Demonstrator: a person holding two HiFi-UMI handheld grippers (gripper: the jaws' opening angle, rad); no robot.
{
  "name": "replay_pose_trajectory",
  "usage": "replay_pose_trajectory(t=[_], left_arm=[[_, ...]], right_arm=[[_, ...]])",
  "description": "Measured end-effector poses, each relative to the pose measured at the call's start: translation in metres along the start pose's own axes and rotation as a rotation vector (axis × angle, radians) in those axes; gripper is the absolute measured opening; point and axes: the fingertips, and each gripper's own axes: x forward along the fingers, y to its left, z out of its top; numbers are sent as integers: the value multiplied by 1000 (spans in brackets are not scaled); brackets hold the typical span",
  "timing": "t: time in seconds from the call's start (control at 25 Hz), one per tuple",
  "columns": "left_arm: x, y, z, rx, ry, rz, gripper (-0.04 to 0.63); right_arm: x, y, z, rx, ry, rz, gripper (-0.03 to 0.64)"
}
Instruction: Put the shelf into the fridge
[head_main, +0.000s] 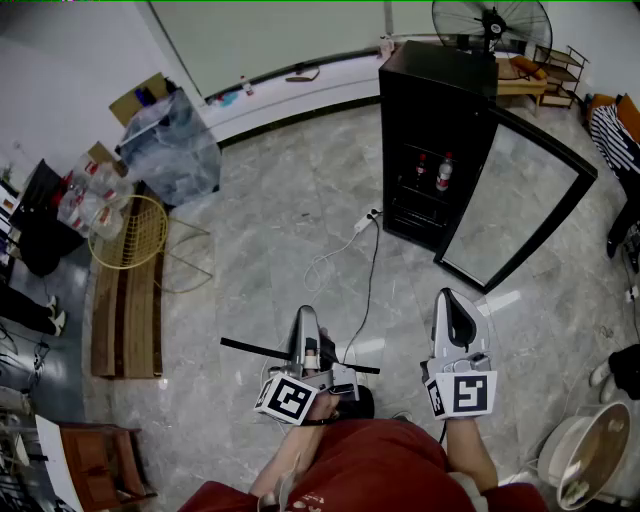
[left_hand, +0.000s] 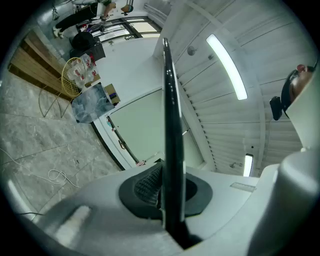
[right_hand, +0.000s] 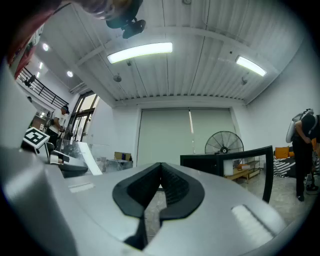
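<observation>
The fridge (head_main: 420, 90) is a black cabinet at the back right, with its glass door (head_main: 520, 200) swung open toward me and bottles (head_main: 445, 172) inside. The shelf (head_main: 250, 349) is a glass pane with a black rim, held on edge low in the head view. My left gripper (head_main: 306, 314) is shut on it. In the left gripper view the shelf's dark rim (left_hand: 170, 125) runs straight up from between the pads of that gripper (left_hand: 167, 187). My right gripper (head_main: 450, 294) hovers to the right, shut and empty (right_hand: 160, 167), pointing at the fridge (right_hand: 210, 162).
A white power cable (head_main: 340, 250) trails over the marble floor toward the fridge. At the left are a yellow wire basket (head_main: 128, 232), a wooden bench (head_main: 125, 320) and a plastic-wrapped pile (head_main: 170, 145). A fan (head_main: 490, 22) stands behind the fridge, a round bin (head_main: 585, 455) at the lower right.
</observation>
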Motion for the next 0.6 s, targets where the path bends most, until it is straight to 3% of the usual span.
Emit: replay_pose_trajectory(t=[0.6], left_arm=[[28,27,17,-33,3,16,15]], right_arm=[[44,15,-9,-7,19,18,0]])
